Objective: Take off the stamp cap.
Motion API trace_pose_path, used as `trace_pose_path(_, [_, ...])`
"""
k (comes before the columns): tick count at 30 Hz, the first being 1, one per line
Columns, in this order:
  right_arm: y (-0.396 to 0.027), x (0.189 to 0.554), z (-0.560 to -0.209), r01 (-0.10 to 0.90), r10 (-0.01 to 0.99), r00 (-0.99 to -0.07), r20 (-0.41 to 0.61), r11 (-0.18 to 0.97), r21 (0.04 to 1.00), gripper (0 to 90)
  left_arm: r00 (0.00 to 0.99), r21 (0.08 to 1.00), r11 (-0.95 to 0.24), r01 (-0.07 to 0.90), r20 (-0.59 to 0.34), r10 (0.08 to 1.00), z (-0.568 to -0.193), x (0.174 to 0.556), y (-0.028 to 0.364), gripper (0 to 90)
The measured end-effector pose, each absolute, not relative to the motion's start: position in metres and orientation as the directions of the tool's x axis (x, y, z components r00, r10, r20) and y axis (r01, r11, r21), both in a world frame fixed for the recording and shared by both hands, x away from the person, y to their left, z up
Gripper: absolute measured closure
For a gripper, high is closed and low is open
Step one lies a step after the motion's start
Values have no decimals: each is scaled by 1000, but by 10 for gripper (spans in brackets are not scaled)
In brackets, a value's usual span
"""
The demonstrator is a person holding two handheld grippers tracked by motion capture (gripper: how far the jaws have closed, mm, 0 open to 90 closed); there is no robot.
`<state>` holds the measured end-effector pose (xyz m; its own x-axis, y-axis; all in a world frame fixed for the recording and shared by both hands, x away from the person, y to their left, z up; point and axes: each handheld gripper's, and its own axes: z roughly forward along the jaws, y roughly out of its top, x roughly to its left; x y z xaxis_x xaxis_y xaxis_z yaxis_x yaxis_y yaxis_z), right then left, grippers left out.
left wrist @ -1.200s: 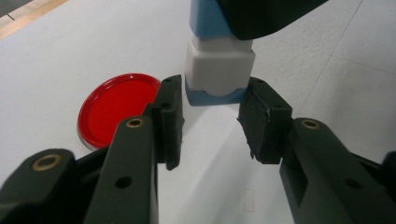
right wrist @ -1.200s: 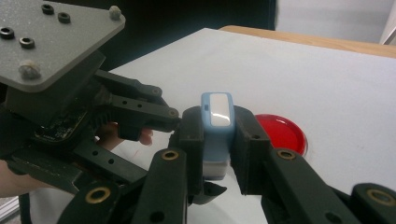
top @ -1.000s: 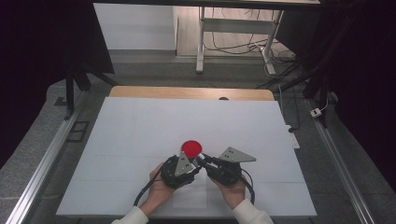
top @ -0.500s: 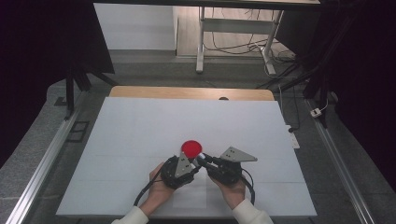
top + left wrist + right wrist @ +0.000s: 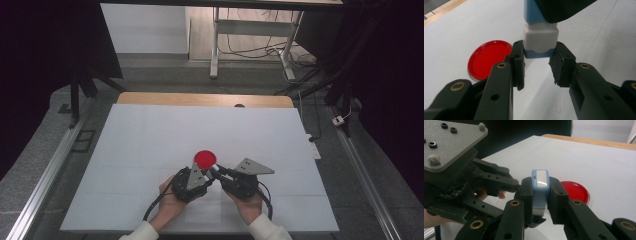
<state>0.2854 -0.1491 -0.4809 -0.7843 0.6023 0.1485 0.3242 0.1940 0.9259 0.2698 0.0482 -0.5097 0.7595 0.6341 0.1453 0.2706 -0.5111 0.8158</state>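
- Your two grippers meet near the front middle of the white table (image 5: 150,145), hands entering from the bottom edge of the high view.
- Right gripper (image 5: 537,192): jaws pinched on a small blue-and-white block (image 5: 539,191), one pad on each long side. The block stands on end between them, a pale strip on its upper face.
- Left gripper (image 5: 537,62): jaws parted, one pad on either side of the block's (image 5: 539,40) lower end. In the left gripper view the pads sit just beside or against the blue base; you cannot tell whether they actually grip it.
- The block hangs clear above the table surface, held from above in the left gripper view.
- Red round dish (image 5: 204,159) lies flat on the table just beyond the gripper tips, apart from the block. It is seen left of the jaws in the left gripper view (image 5: 487,58) and right of them in the right gripper view (image 5: 575,191).
- Grey three-cornered plate (image 5: 254,167) tops the right gripper in the high view.
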Motion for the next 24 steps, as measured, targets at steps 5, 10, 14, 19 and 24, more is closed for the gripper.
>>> trace_pose_path(5, [-149,285,-481,324,602,-785,147,196,926,750,760,819,-500,281,129,637,-510,270,49,653])
trace_pose_path(10, [-149,285,-481,321,602,-785,142,200,926,749,763,816,-506,279,132,633,-511,270,49,653])
trace_pose_path(14, [-148,284,-481,325,602,-785,142,206,923,749,765,809,-518,276,141,628,-511,270,48,655])
trace_pose_path(19, [-147,284,-482,322,603,-786,136,212,923,749,768,807,-524,271,147,623,-511,270,49,655])
trace_pose_path(24, [-148,283,-481,320,604,-785,139,204,925,748,769,822,-493,285,111,629,-511,270,50,655])
